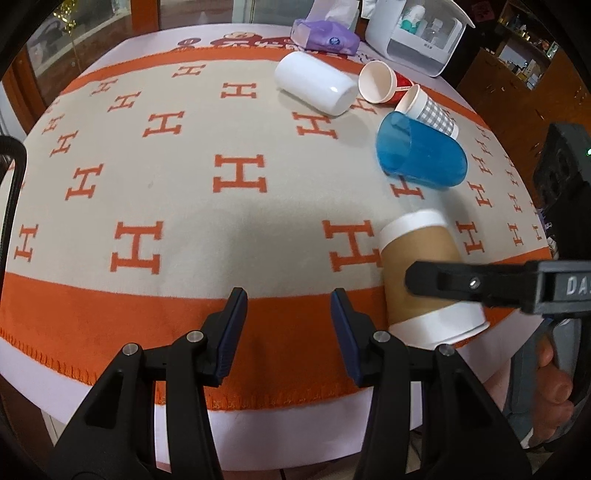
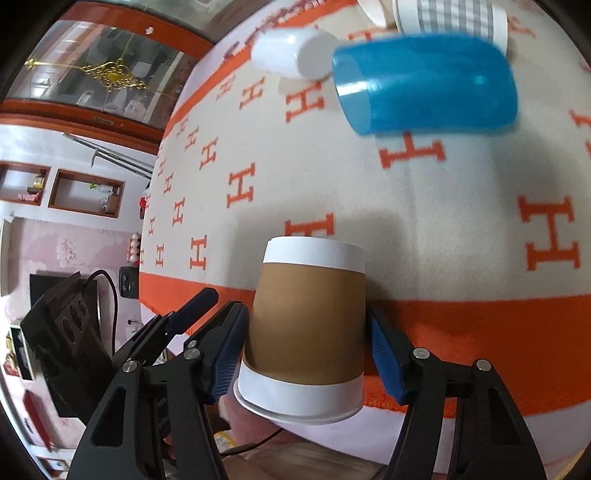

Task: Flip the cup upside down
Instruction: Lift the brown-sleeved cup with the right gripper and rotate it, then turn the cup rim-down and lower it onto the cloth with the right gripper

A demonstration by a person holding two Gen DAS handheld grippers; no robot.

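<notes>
A brown paper cup with white bands [image 1: 424, 280] [image 2: 306, 325] is held between the pads of my right gripper [image 2: 306, 343], tilted, with its wide rim toward the table's near edge and its base pointing away. The right gripper's finger [image 1: 461, 284] crosses the cup in the left wrist view. My left gripper [image 1: 288, 317] is open and empty, over the orange border of the cloth to the left of the cup.
Several cups lie on their sides on the H-patterned cloth [image 1: 184, 184]: a blue one [image 1: 421, 155] [image 2: 424, 81], a white one [image 1: 314, 83], a red one [image 1: 384, 86] and a checked one [image 1: 428, 110]. A tissue pack [image 1: 325, 35] and white appliance [image 1: 417, 33] stand at the back.
</notes>
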